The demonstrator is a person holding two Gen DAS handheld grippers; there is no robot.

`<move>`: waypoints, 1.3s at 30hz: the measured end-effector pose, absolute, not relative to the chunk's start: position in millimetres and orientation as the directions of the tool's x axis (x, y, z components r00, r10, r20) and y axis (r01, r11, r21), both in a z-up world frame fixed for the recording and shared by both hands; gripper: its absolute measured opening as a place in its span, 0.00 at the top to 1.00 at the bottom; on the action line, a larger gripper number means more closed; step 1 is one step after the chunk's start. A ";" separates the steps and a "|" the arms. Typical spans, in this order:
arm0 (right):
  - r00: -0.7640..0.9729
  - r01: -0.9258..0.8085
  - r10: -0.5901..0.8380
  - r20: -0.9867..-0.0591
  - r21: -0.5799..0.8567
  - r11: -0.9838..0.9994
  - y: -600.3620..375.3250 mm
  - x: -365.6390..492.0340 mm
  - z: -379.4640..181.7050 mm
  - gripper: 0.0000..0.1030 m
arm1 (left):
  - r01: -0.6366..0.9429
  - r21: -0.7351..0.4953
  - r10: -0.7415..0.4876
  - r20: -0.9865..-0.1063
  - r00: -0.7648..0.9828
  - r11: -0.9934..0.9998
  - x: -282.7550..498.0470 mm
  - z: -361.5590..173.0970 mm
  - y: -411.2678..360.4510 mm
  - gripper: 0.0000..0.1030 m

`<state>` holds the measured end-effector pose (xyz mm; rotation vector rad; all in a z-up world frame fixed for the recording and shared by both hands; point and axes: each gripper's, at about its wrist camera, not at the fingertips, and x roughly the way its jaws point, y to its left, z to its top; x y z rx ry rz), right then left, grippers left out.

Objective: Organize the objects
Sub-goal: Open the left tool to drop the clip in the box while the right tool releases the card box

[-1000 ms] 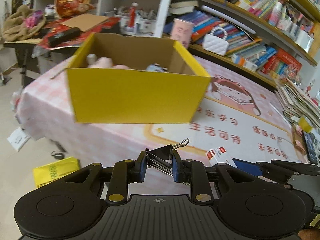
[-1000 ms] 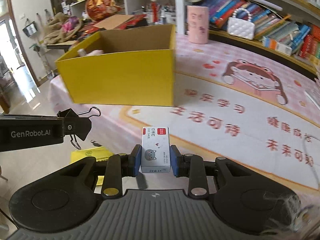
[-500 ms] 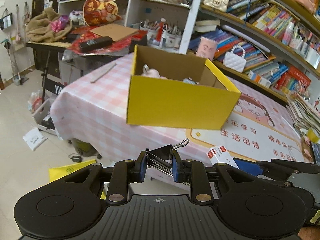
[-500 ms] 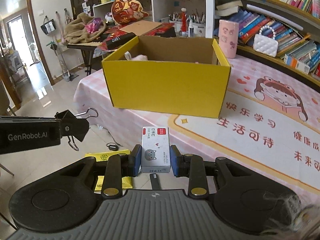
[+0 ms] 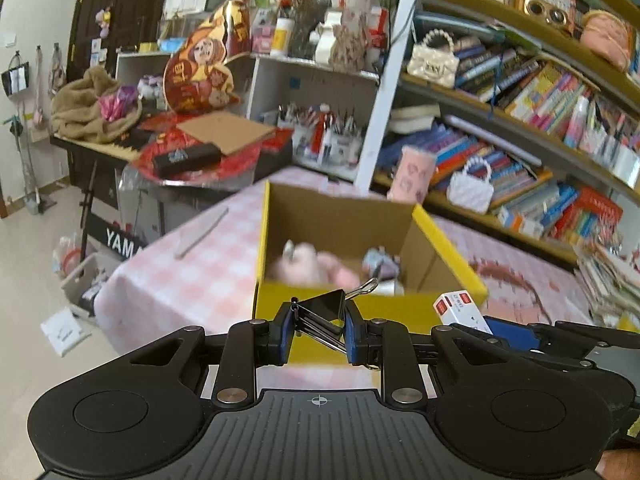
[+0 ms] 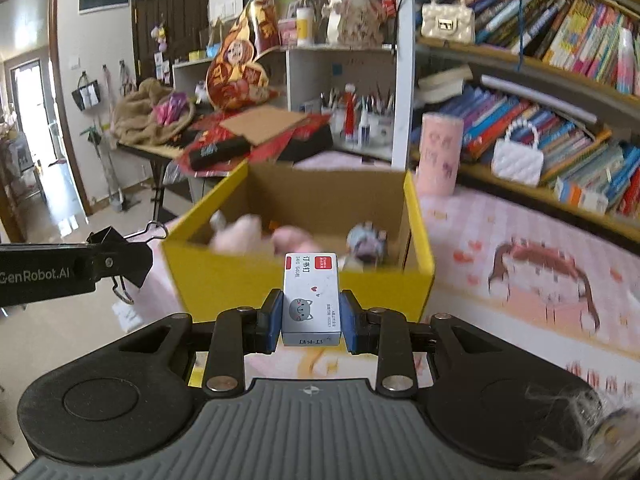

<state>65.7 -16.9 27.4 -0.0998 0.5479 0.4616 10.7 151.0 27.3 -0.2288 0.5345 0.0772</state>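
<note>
The left hand-held gripper (image 5: 316, 326) clamps a black binder clip (image 5: 325, 309); the right hand-held gripper (image 6: 311, 320) clamps a small staple box (image 6: 311, 298). Both hover near the yellow box (image 6: 304, 280) on the tabletop (image 6: 520, 240); carry each past the near wall before letting go.

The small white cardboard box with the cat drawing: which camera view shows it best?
The right wrist view: the small white cardboard box faces the camera, clamped in the right gripper. The left wrist view shows only its red-labelled end, at the side.

The counter (image 6: 500, 220), under a pink cloth, carries an open yellow box (image 6: 304, 284) and a pink cylinder (image 6: 440, 156) behind it.
</note>
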 end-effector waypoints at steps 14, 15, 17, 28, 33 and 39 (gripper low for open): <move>0.708 -0.516 0.417 -0.569 -0.014 0.856 1.8 172.8 11.2 0.73 | -0.184 -0.185 0.054 -0.550 0.834 0.965 103.2 10.8 143.2 0.77; 0.702 -0.521 0.417 -0.577 -0.017 0.854 3.1 179.4 8.1 0.73 | -0.186 -0.182 0.055 -0.557 0.829 0.966 108.4 8.8 141.8 0.77; 0.691 -0.527 0.415 -0.593 -0.020 0.849 5.1 191.8 2.2 0.73 | -0.185 -0.177 0.051 -0.576 0.816 0.967 118.0 3.8 140.6 0.77; 0.637 -0.571 0.425 -0.643 -0.023 0.820 14.3 220.7 -18.7 0.73 | -0.194 -0.149 0.057 -0.634 0.772 0.970 148.8 -12.8 132.3 0.77; 0.635 -0.564 0.424 -0.645 -0.012 0.826 15.3 221.9 -18.9 0.72 | -0.193 -0.145 0.059 -0.632 0.772 0.971 149.9 -10.9 131.9 0.72; 0.693 -0.513 0.417 -0.588 0.004 0.858 1.9 207.7 0.0 0.68 | -0.186 -0.138 0.073 -0.577 0.813 0.973 137.7 7.3 131.3 0.46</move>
